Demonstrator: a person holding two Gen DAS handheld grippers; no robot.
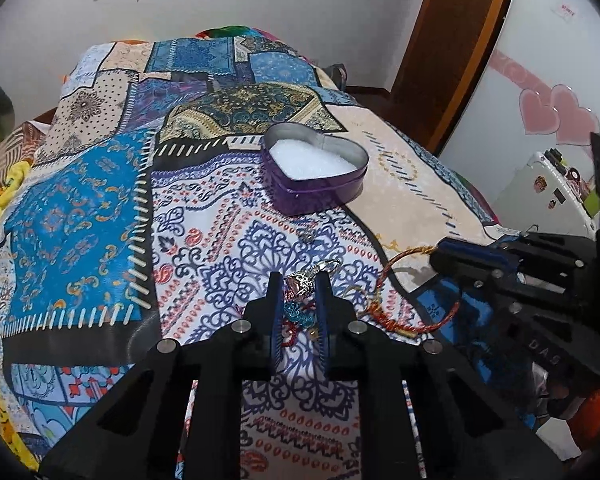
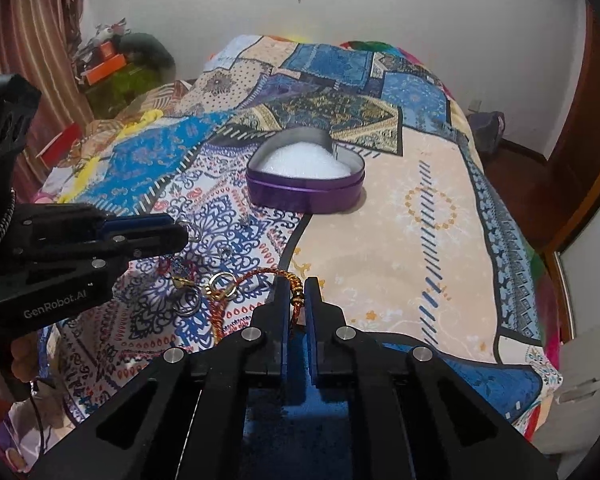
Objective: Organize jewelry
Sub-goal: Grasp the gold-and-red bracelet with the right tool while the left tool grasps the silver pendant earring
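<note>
While the jewelry lies scattered low on the patterned bedspread [image 1: 100,200], the left gripper [image 1: 299,280] has its two blue-padded fingers drawn in on a silver ring with a pinkish stone [image 1: 300,282], pinching it at lower centre of the left wrist view; a second silvery ring [image 1: 330,266] sits just beyond the tips, and a tangle of blue and red beads [image 1: 298,314] lies between the fingers further back. Just to the right of that, a red and gold thread bangle [image 1: 420,320] curves across the cloth, its far side running to the right gripper [image 1: 440,254] at the right of the frame. From the right wrist view, the right gripper [image 2: 299,284] has its jaws pressed almost together on the bangle's [image 2: 260,274] gold-wrapped knot, low in the middle of the frame. Left of it lie a gold clasp ring [image 2: 220,284] and a plain grey ring [image 2: 188,306], with the left gripper [image 2: 186,234] reaching in from the left edge. Further up, in the centre of both views, sits a purple heart-shaped tin [image 2: 306,196], open, with white foam padding [image 2: 300,166] inside, well apart from the pieces. Beyond the bed are a pale wall [image 2: 420,8] and, at upper left, striped curtains [image 2: 28,40]
</note>
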